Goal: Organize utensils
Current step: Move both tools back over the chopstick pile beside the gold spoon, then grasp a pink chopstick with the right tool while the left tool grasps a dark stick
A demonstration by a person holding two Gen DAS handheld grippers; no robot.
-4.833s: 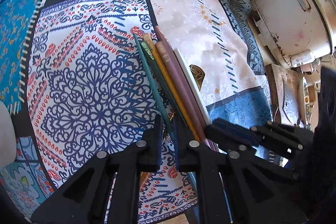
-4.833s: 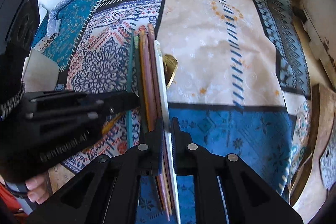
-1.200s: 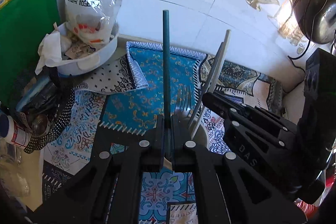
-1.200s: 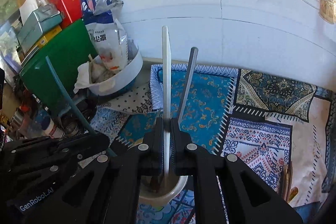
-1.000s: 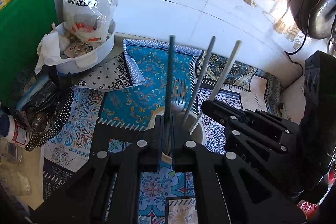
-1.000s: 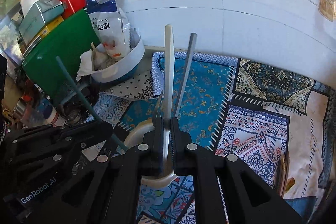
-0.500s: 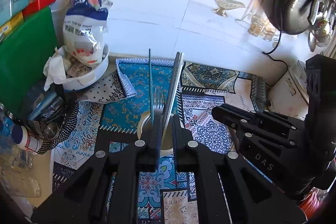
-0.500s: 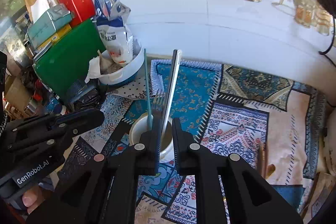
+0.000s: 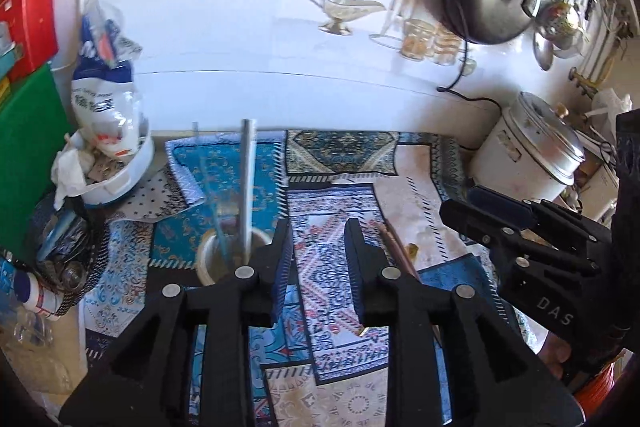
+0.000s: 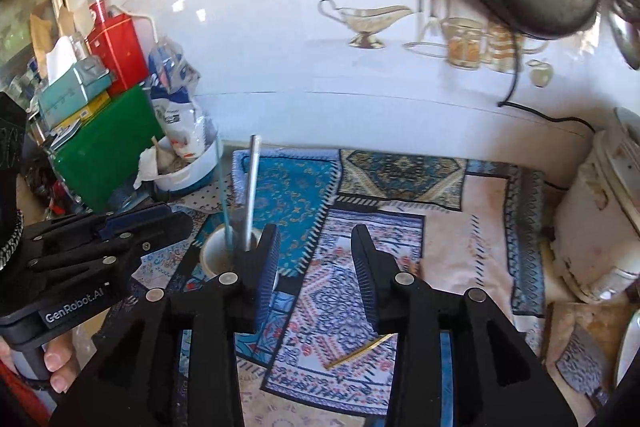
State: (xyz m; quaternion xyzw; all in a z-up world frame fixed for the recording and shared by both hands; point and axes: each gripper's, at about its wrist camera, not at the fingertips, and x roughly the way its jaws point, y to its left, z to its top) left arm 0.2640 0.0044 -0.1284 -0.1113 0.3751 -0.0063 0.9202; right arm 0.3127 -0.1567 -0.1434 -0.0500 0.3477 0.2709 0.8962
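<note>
Both claws have just been opening and hold nothing: left claw (image 9: 316, 255) and right claw (image 10: 314, 255). The utensils (image 10: 250, 195) stand upright in the white cup (image 10: 212, 255) at their 10 o'clock, on the patterned table (image 10: 400, 167).

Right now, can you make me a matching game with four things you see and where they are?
Things:
1. green stick
2. gold stick
3. white cup
4. left gripper

Places or states:
A. lying flat on the patterned cloth
B. open, holding nothing
C. standing up in the cup
D. on the cloth, holding sticks

Pairs: 1-C, 2-A, 3-D, 4-B
</note>
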